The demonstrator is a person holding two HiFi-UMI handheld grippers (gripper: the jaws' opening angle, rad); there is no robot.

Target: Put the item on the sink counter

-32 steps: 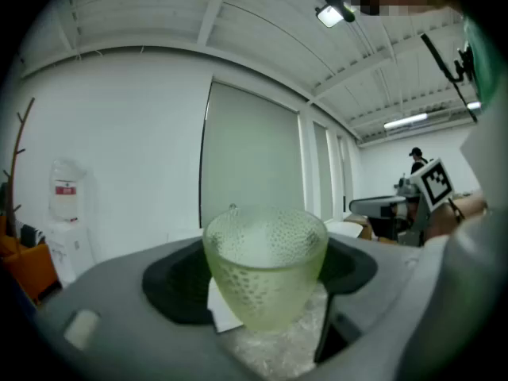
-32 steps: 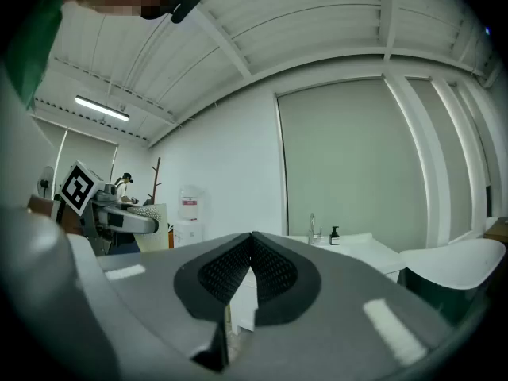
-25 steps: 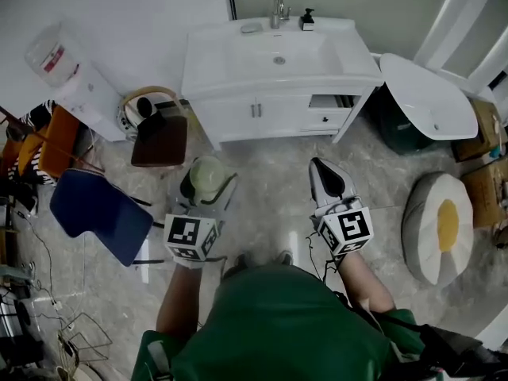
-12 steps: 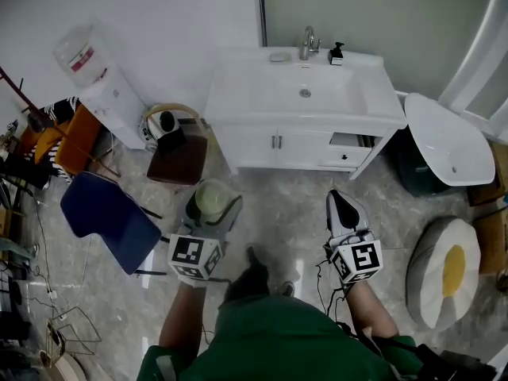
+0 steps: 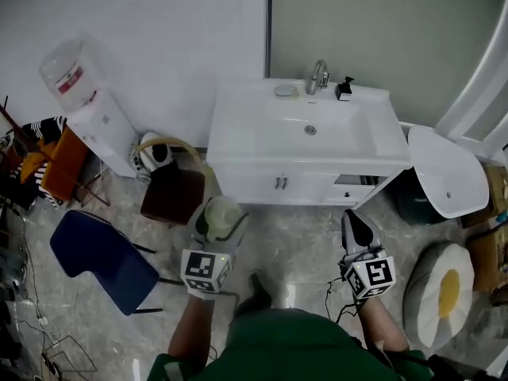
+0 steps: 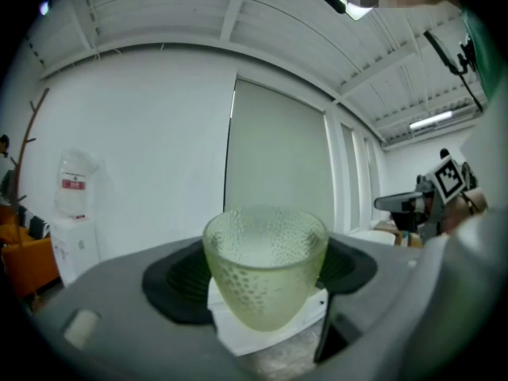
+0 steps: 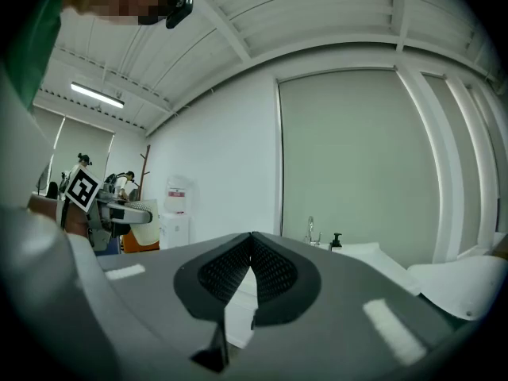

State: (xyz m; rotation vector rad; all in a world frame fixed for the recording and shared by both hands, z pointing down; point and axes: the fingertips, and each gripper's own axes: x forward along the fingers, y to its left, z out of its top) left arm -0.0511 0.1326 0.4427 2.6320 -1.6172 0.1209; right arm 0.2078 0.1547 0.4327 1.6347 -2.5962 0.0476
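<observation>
A pale green dimpled glass cup (image 6: pixel 266 264) sits upright between the pads of my left gripper (image 5: pixel 220 222), which is shut on it; from the head view the cup (image 5: pixel 221 216) hangs over the floor in front of the sink cabinet. The white sink counter (image 5: pixel 238 125) stands ahead, with a basin, a faucet (image 5: pixel 319 76), a soap dish (image 5: pixel 286 91) and a black dispenser (image 5: pixel 344 89). My right gripper (image 5: pixel 355 227) is shut with nothing in it, its pads (image 7: pixel 266 272) meeting at the tips, low and to the right of the cabinet front.
A brown stool (image 5: pixel 173 194) and a blue chair (image 5: pixel 103 259) stand left of me. A water dispenser (image 5: pixel 83 101) is against the left wall. A white bathtub (image 5: pixel 448 171) and a round egg-shaped cushion (image 5: pixel 436 294) lie at the right. One cabinet drawer (image 5: pixel 361 180) is slightly open.
I have moved closer to the sink and looked up, so the counter sits lower in the head view. Both grippers moved forward with me; the cup stays in the left one.
</observation>
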